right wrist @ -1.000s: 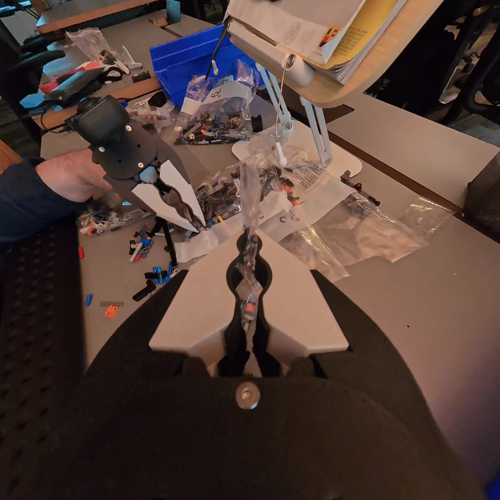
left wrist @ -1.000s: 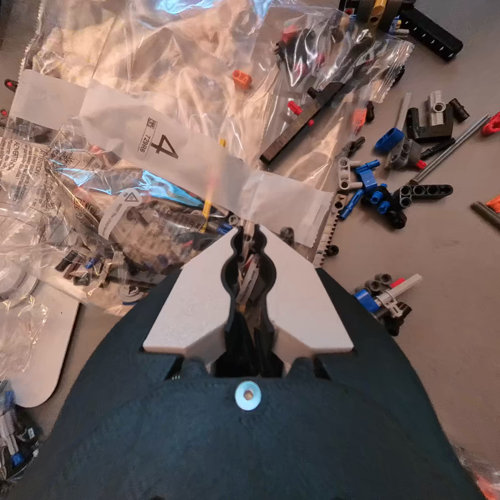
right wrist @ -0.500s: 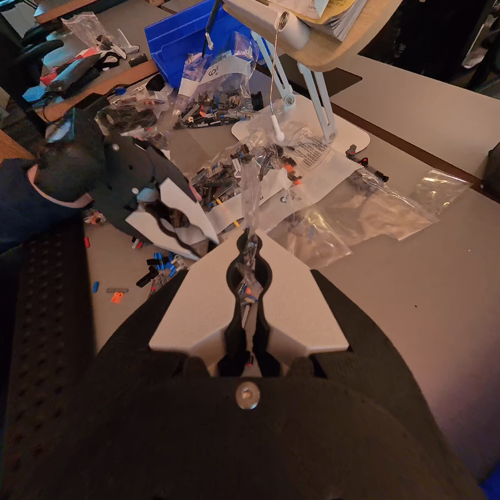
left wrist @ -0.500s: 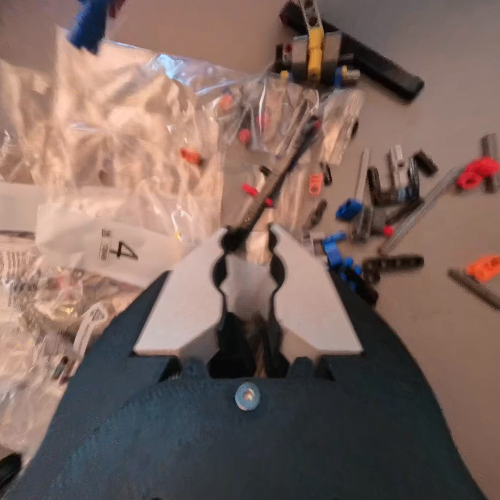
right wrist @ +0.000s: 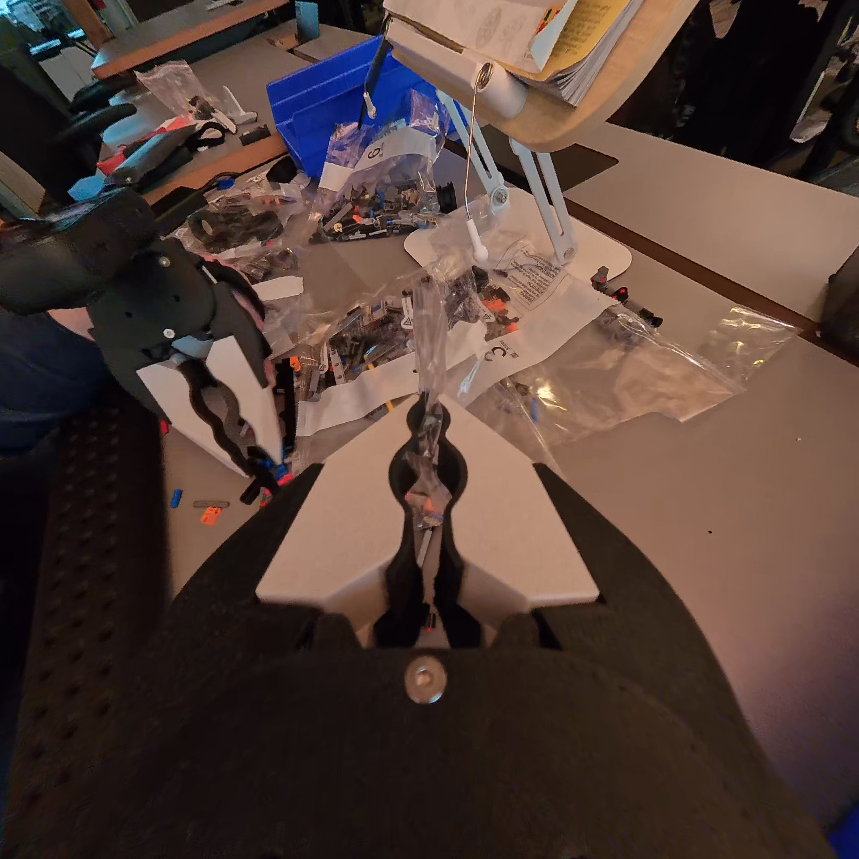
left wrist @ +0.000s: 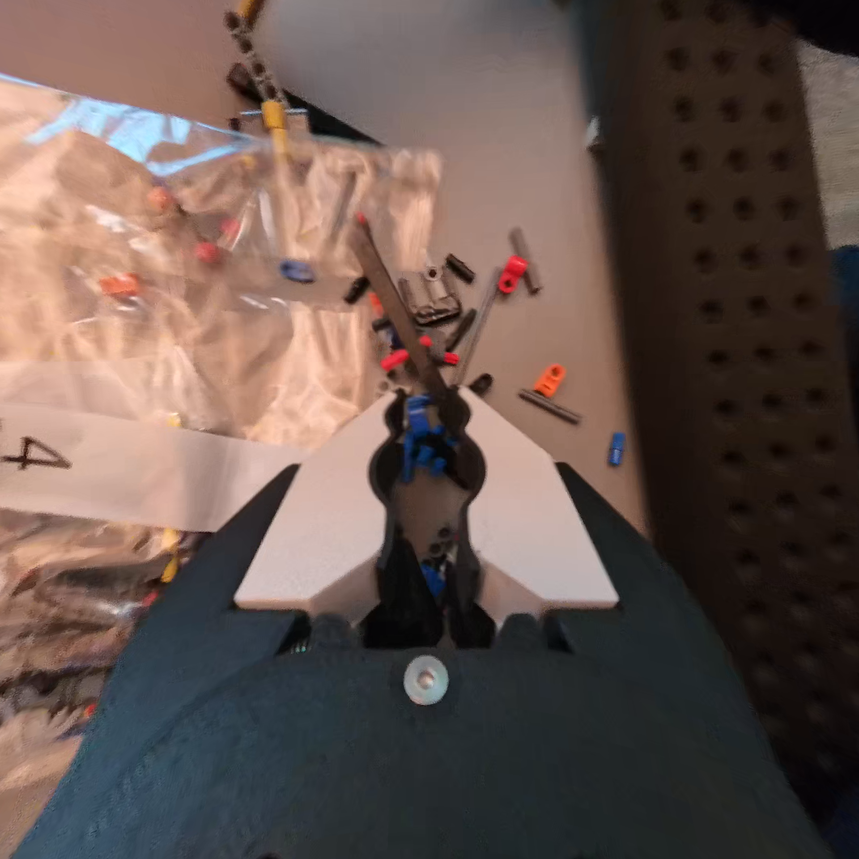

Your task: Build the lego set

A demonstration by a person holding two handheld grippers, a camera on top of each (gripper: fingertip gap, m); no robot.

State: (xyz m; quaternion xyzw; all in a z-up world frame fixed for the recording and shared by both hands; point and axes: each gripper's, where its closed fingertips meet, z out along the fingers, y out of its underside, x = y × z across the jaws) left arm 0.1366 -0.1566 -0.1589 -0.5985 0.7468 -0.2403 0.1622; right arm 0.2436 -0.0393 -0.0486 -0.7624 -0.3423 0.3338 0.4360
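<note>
Grey tabletop (right wrist: pixel 697 488) carries the work: numbered clear bags of lego parts (right wrist: pixel 381 204), emptied bags (right wrist: pixel 627 372), loose pins and beams (left wrist: pixel 548 381), and a white stand (right wrist: pixel 534 241) holding the instruction book (right wrist: pixel 571 42) open above the pile, presumably for reference during assembly.

Right gripper (right wrist: pixel 430 409) is pinched on a small clear bag (right wrist: pixel 430 334) twisted upright between its tips, orange and dark pieces showing in the gap below; the bag appears raised clear of the table, probably for opening or emptying.

Left gripper (left wrist: pixel 425 399) hangs low over the loose parts, jaws narrowed to a slim gap. A blue-and-black cluster of parts (left wrist: pixel 423 441) sits between them and a long black beam (left wrist: pixel 395 307) runs out past the tips. The left view is blurred, so actual grip cannot be confirmed.

Build appears at an early, sorting stage.
</note>
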